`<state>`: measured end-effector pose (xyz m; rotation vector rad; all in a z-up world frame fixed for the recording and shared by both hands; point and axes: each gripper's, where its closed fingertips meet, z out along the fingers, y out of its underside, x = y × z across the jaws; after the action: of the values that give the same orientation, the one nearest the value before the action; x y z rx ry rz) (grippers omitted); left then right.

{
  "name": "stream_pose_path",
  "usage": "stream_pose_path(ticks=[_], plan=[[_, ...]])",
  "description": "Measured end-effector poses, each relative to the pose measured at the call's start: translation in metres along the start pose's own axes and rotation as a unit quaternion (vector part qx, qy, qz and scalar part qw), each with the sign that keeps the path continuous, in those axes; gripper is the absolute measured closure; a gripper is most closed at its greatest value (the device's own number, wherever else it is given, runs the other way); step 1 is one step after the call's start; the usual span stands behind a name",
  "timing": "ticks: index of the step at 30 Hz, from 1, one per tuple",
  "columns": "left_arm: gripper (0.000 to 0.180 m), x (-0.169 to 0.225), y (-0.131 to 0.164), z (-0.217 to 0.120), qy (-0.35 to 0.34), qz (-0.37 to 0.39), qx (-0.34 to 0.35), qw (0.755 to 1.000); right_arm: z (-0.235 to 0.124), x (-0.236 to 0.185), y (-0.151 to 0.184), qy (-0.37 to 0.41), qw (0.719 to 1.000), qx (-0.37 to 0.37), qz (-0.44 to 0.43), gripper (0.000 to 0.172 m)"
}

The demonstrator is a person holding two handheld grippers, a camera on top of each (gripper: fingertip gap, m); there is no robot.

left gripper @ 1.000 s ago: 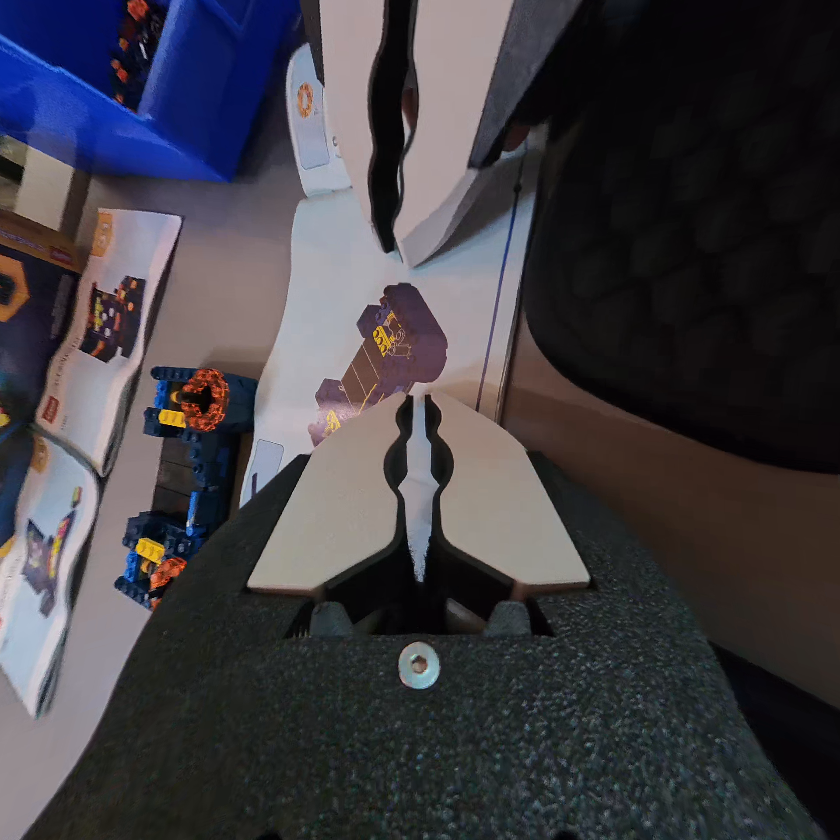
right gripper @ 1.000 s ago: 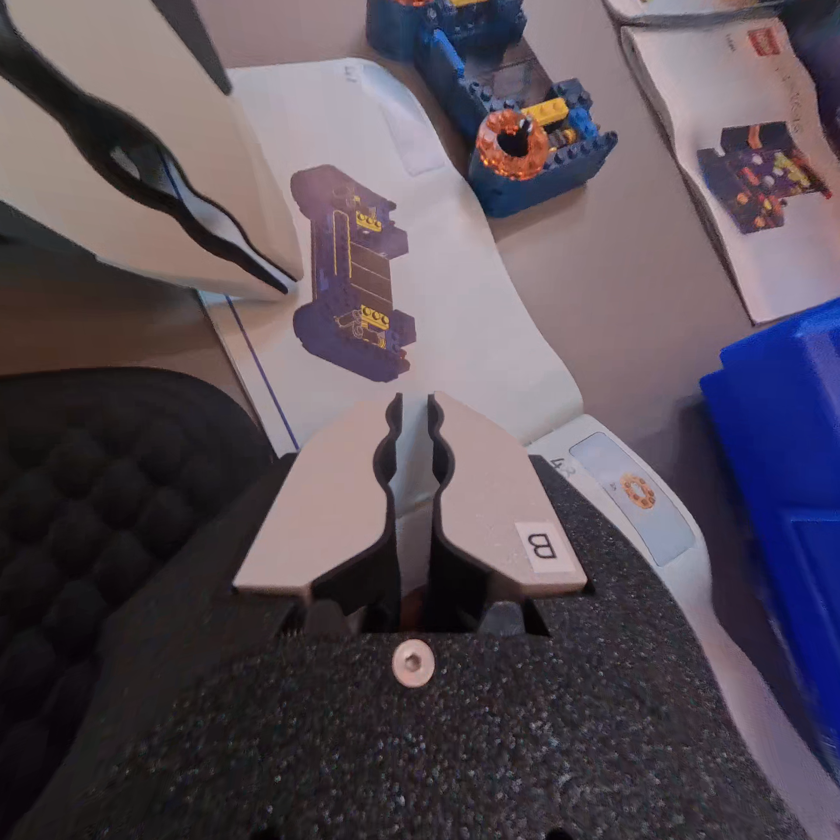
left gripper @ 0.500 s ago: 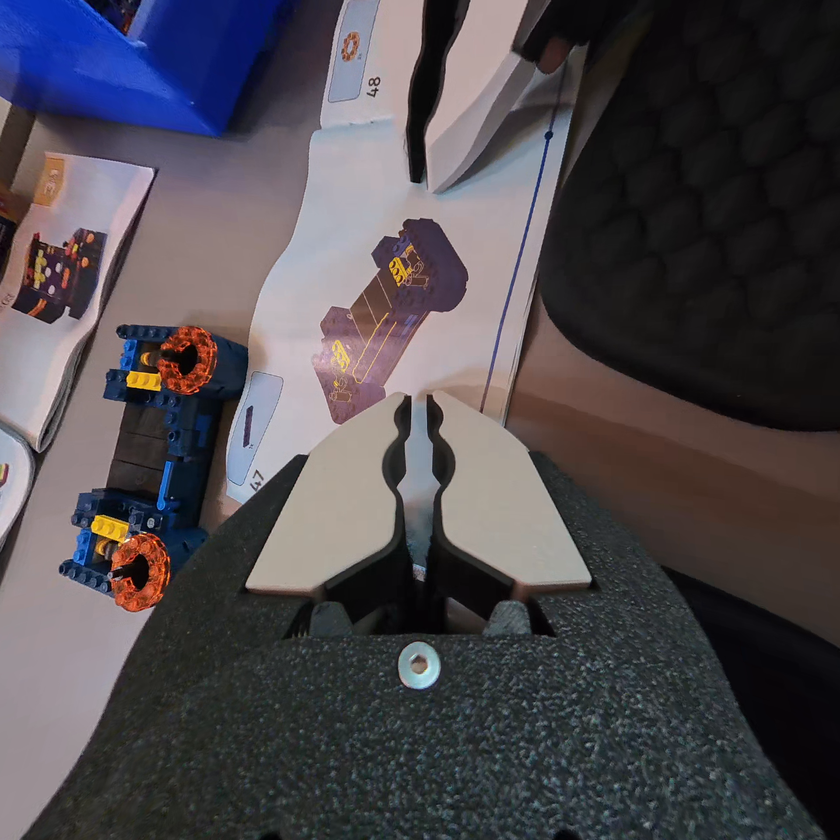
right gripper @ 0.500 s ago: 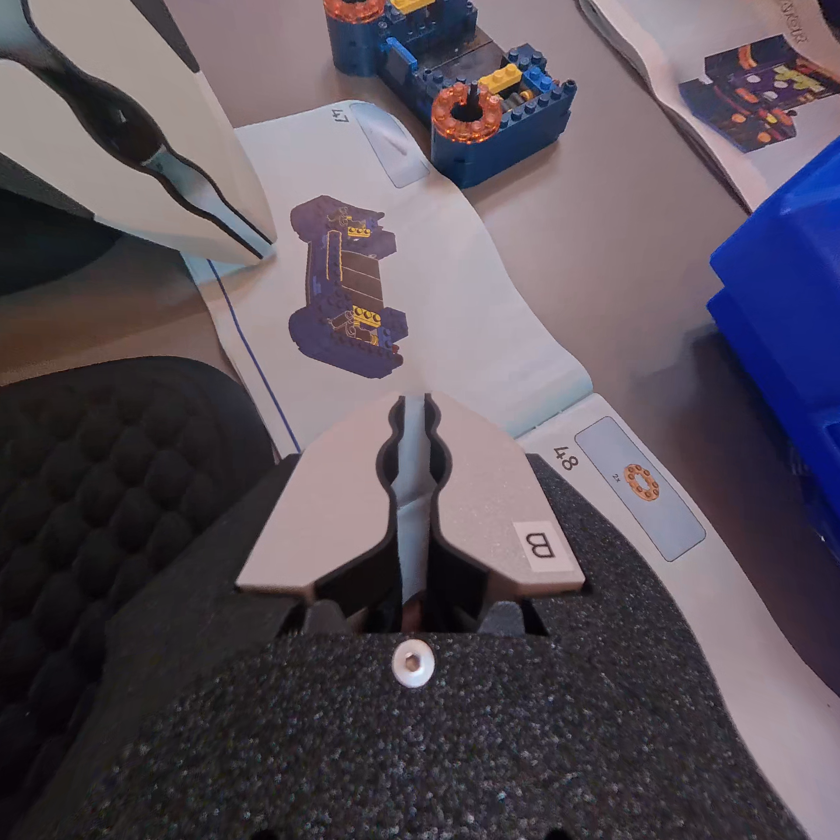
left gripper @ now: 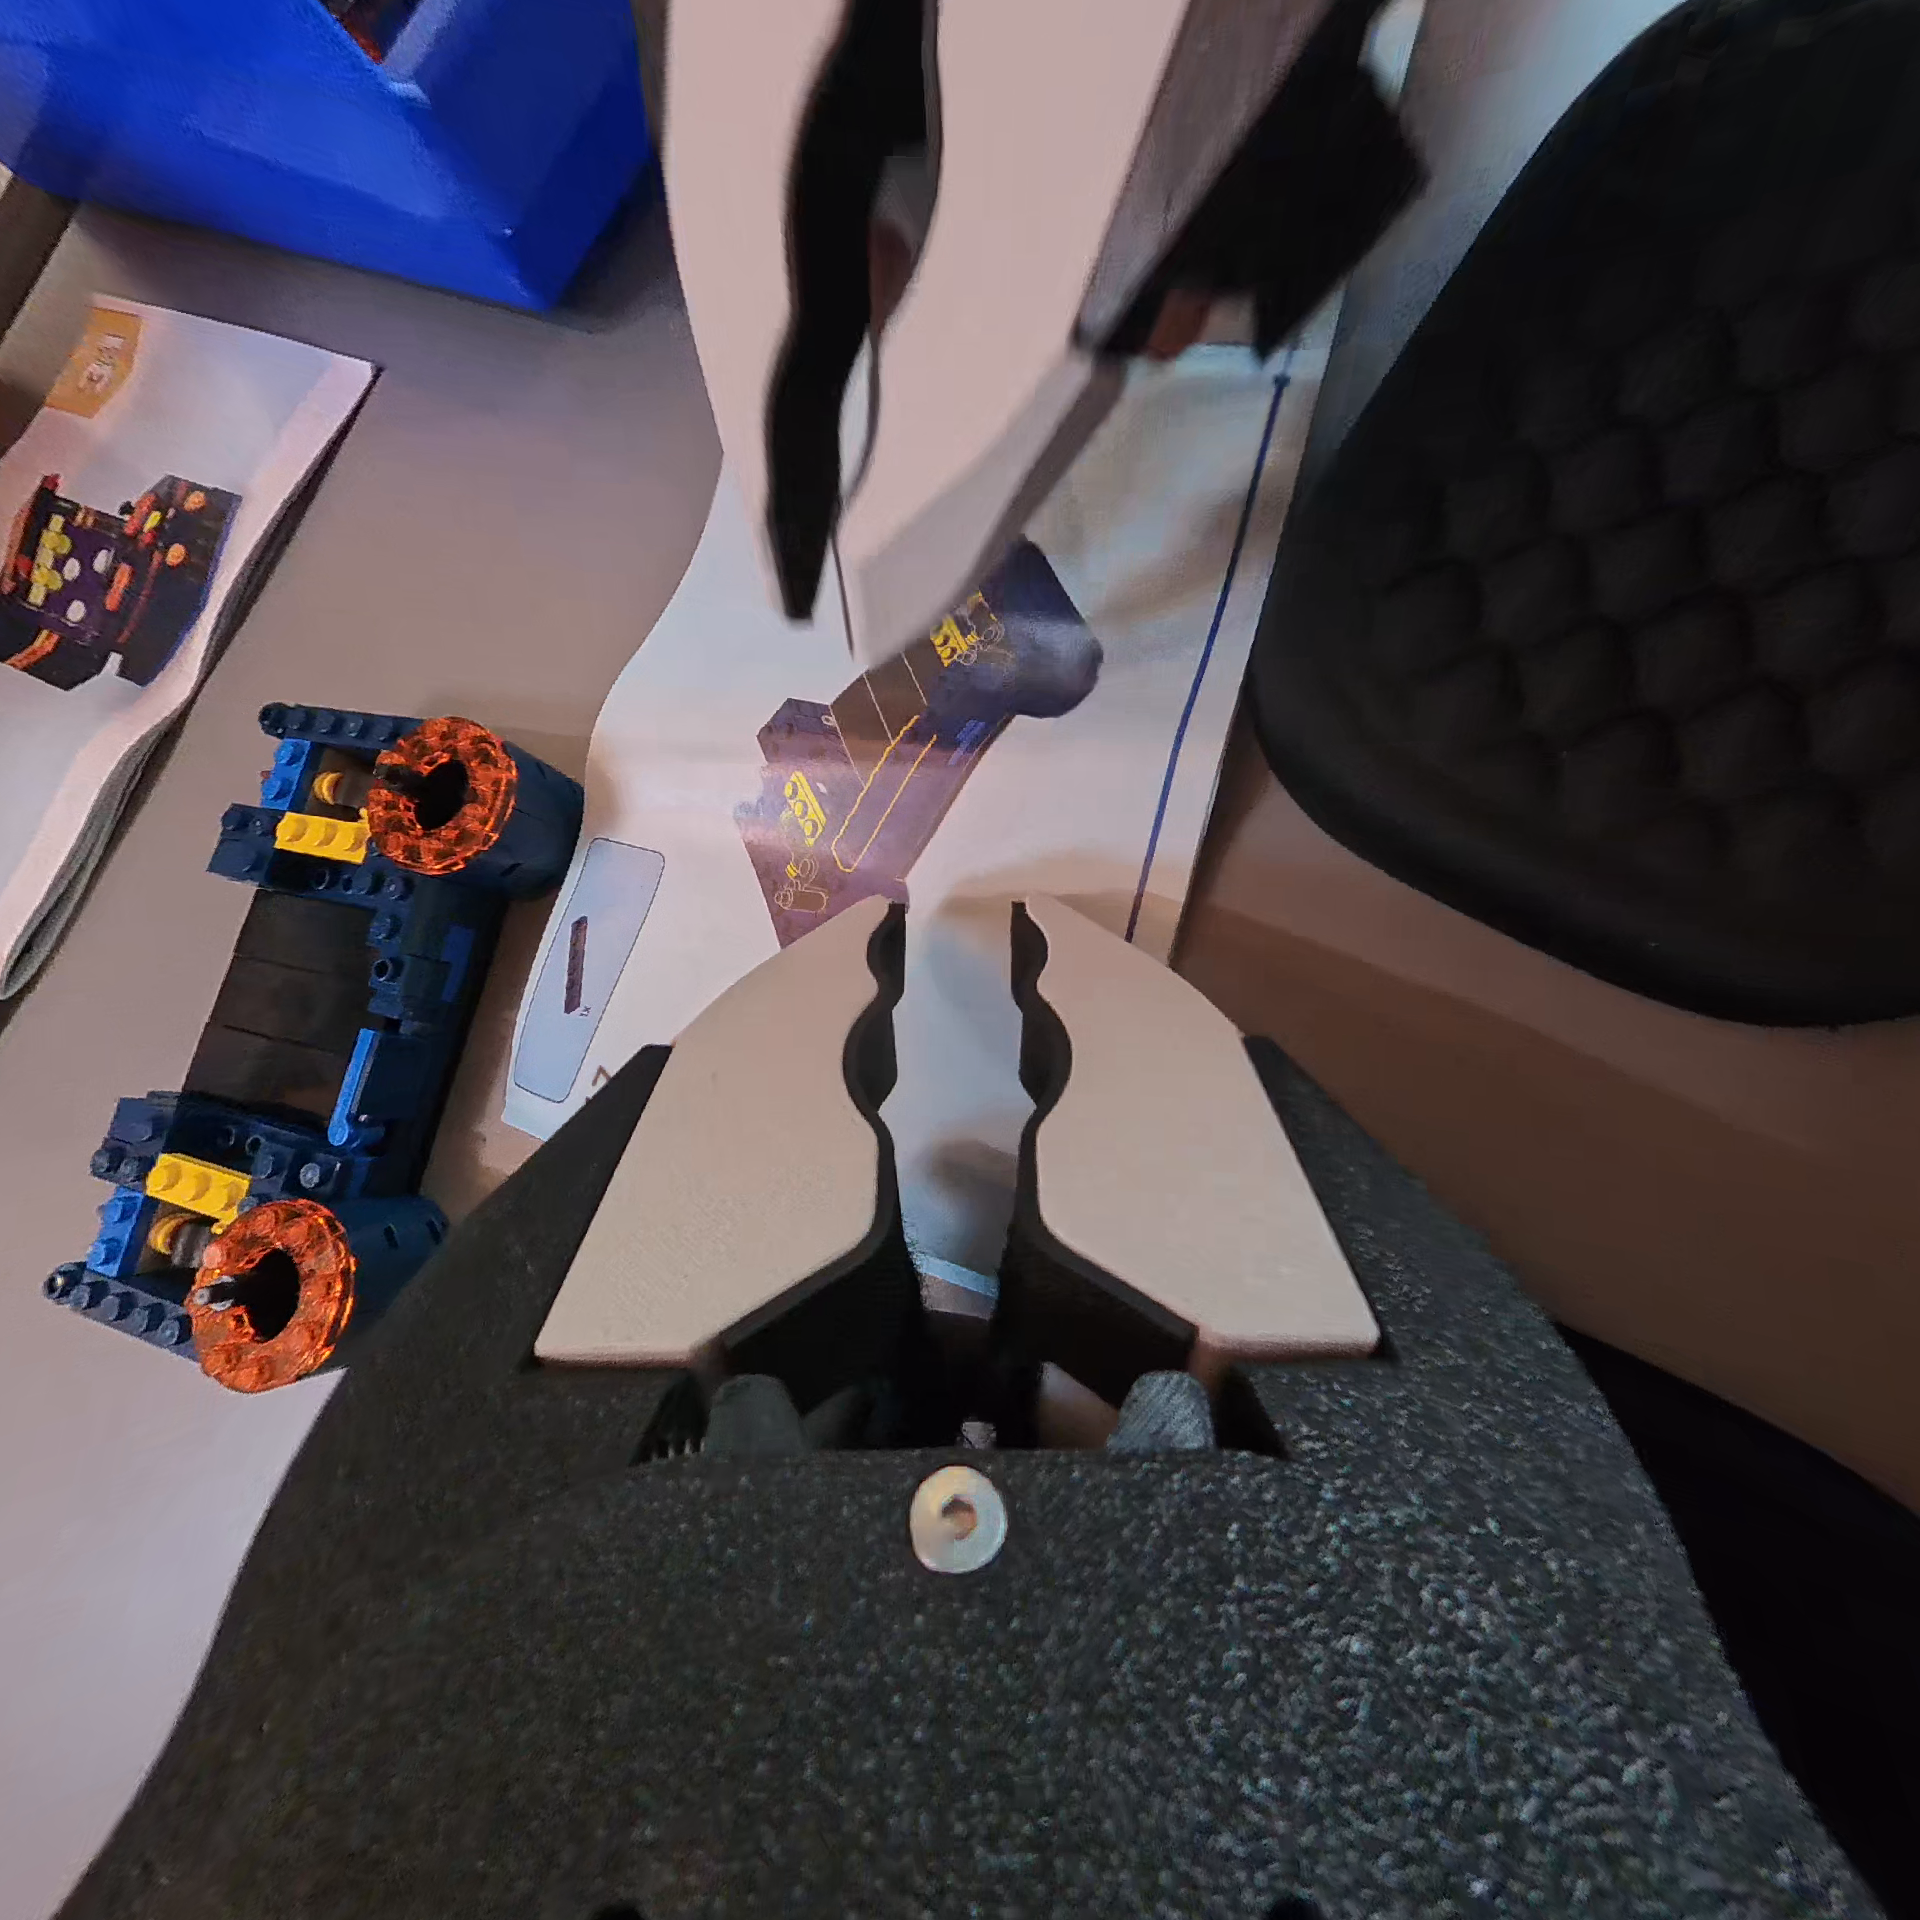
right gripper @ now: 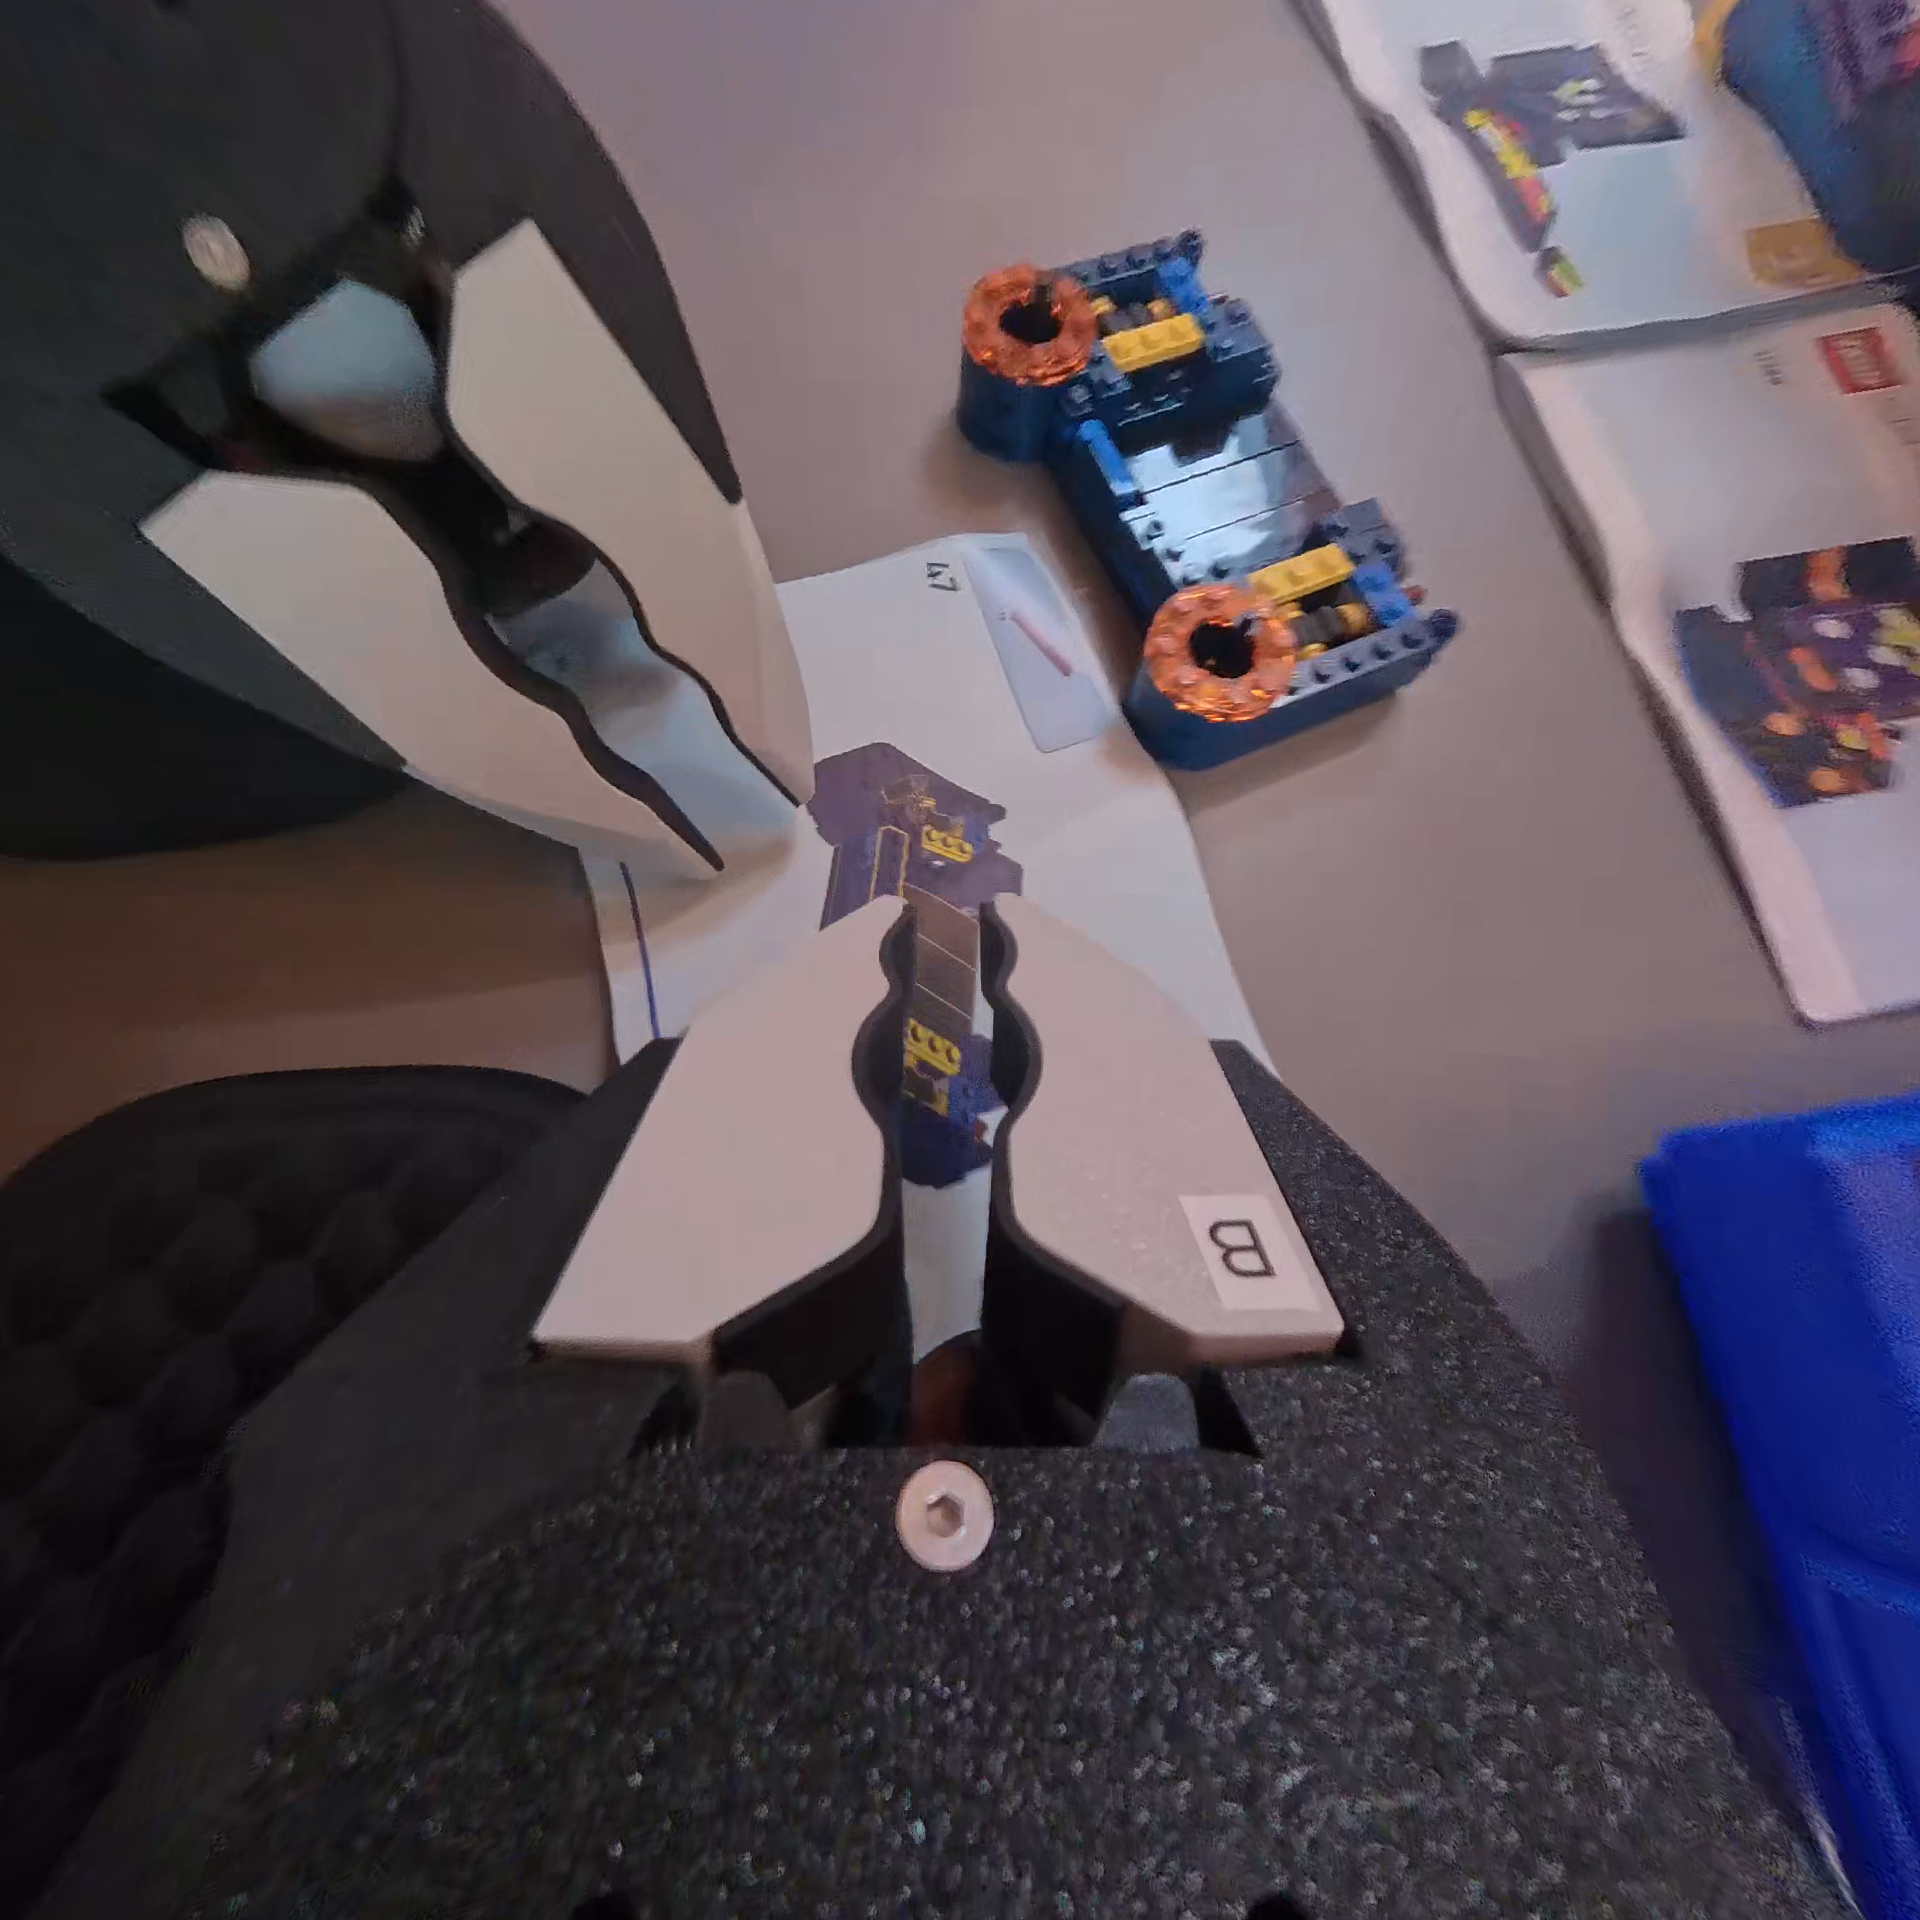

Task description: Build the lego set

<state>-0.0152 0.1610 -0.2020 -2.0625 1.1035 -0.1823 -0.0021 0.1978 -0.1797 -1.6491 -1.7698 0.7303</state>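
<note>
An open instruction booklet page (left gripper: pixel 727 675) with a printed purple model lies on the table. My left gripper (left gripper: pixel 956 914) is open just above the page's near edge, with nothing between its fingers. It also shows in the right wrist view (right gripper: pixel 758 831), open. My right gripper (right gripper: pixel 945 909) hovers over the printed picture. Its jaws stand a narrow gap apart and the page (right gripper: pixel 1122 862) shows through, with nothing pinched. It shows blurred in the left wrist view (left gripper: pixel 831 623), tips close to the left gripper's. A blue brick model (left gripper: pixel 312 997) with two orange rings sits beside the page; it also shows in the right wrist view (right gripper: pixel 1205 499).
A blue bin (left gripper: pixel 312 135) stands past the page and shows near my right gripper (right gripper: pixel 1808 1455). More booklets (left gripper: pixel 156 582) lie beyond the model (right gripper: pixel 1714 675). A black padded object (left gripper: pixel 1610 623) lies along the page's other side (right gripper: pixel 156 1351). Spacing between my two grippers at the tips: around 5 cm.
My left jaws have opened and let go of the white page that sat between them. My right gripper has moved over the printed picture, towards the left gripper.
</note>
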Motion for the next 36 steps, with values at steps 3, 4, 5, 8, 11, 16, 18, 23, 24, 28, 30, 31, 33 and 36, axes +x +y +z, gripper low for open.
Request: stream_pose_path(ticks=[3, 4, 5, 8, 11, 16, 18, 23, 24, 28, 30, 31, 33, 36], plan=[[0.161, 0.002, -0.003, -0.002, 0.010, -0.002, 0.014, 1.000, 0.020, -0.005, 0.010, -0.027, 1.000, 0.008, 0.011, 0.163], [0.161, 0.003, -0.003, -0.002, 0.016, 0.001, 0.015, 1.000, 0.024, -0.005, 0.015, -0.028, 0.999, 0.007, 0.017, 0.164], [0.161, 0.006, -0.002, -0.002, 0.025, 0.008, 0.014, 1.000, 0.024, -0.003, 0.016, -0.026, 0.999, 0.009, 0.021, 0.167], [0.164, 0.021, 0.001, 0.000, 0.059, 0.055, 0.005, 0.997, 0.022, -0.003, 0.016, -0.033, 0.999, 0.016, 0.028, 0.166], [0.170, 0.025, 0.002, -0.001, 0.066, 0.085, 0.012, 0.994, 0.023, -0.004, 0.017, -0.039, 0.999, 0.013, 0.031, 0.165], [0.169, 0.027, 0.002, -0.002, 0.076, 0.080, 0.013, 0.994, 0.023, -0.005, 0.017, -0.042, 0.999, 0.012, 0.031, 0.164], [0.169, 0.027, 0.002, -0.002, 0.075, 0.081, 0.013, 0.994, 0.022, -0.005, 0.015, -0.049, 0.998, 0.019, 0.034, 0.162], [0.170, 0.026, 0.002, -0.001, 0.078, 0.078, 0.015, 0.994, 0.010, 0.003, 0.003, -0.056, 0.991, 0.083, 0.087, 0.158], [0.170, 0.026, 0.002, -0.001, 0.078, 0.078, 0.015, 0.994, 0.006, 0.006, -0.001, -0.060, 0.987, 0.104, 0.105, 0.157], [0.171, 0.027, 0.002, -0.001, 0.079, 0.078, 0.015, 0.994, -0.009, 0.022, -0.010, -0.059, 0.970, 0.170, 0.166, 0.152], [0.171, 0.027, 0.002, -0.001, 0.080, 0.078, 0.016, 0.994, -0.012, 0.029, -0.010, -0.050, 0.964, 0.185, 0.185, 0.152], [0.171, 0.027, 0.002, -0.001, 0.081, 0.077, 0.016, 0.994, -0.013, 0.032, -0.009, -0.045, 0.962, 0.187, 0.193, 0.155], [0.172, 0.027, 0.002, -0.001, 0.082, 0.079, 0.016, 0.993, -0.013, 0.034, -0.009, -0.042, 0.961, 0.187, 0.201, 0.157], [0.172, 0.027, 0.002, -0.001, 0.081, 0.084, 0.018, 0.993, -0.012, 0.032, -0.009, -0.042, 0.963, 0.183, 0.195, 0.158]])
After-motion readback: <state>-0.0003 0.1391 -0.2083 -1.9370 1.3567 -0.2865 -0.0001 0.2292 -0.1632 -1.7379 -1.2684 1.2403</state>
